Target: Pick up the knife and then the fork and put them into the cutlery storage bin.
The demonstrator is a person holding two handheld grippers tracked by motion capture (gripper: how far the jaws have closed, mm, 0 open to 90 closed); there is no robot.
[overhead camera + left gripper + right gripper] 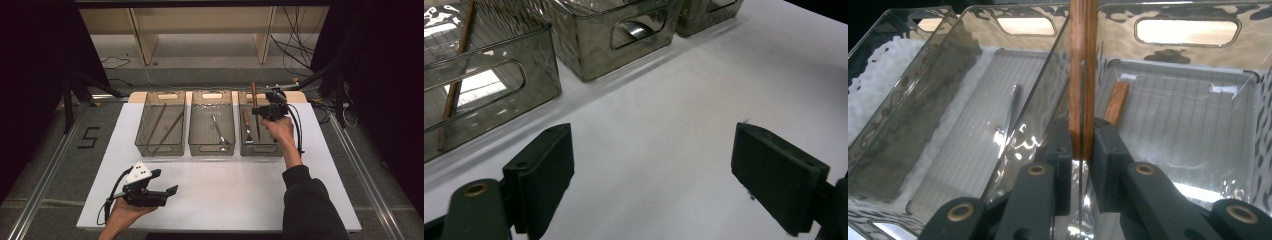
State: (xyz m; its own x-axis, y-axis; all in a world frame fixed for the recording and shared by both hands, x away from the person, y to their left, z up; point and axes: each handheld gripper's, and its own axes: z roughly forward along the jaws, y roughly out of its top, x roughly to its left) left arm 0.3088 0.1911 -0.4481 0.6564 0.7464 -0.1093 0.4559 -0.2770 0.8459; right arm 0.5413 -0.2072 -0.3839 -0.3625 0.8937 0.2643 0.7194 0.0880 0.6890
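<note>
my right gripper (270, 110) clamped on wooden-handled utensil (1083, 75), upper right of high view, over right bin (243, 148). step: sorting it into bin. next: lower, release. left gripper (165, 192) wide open, holding nothing, lower left.

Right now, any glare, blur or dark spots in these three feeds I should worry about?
High view: the white table is evenly lit, surroundings nearly black, fork small and soft. Left gripper view: bright reflections on the left bin wall, open left gripper sharp. Right gripper view: the right bin walls ripple and glare, distorting what lies behind; the wooden handle clamped in the right gripper stays crisp.
</note>
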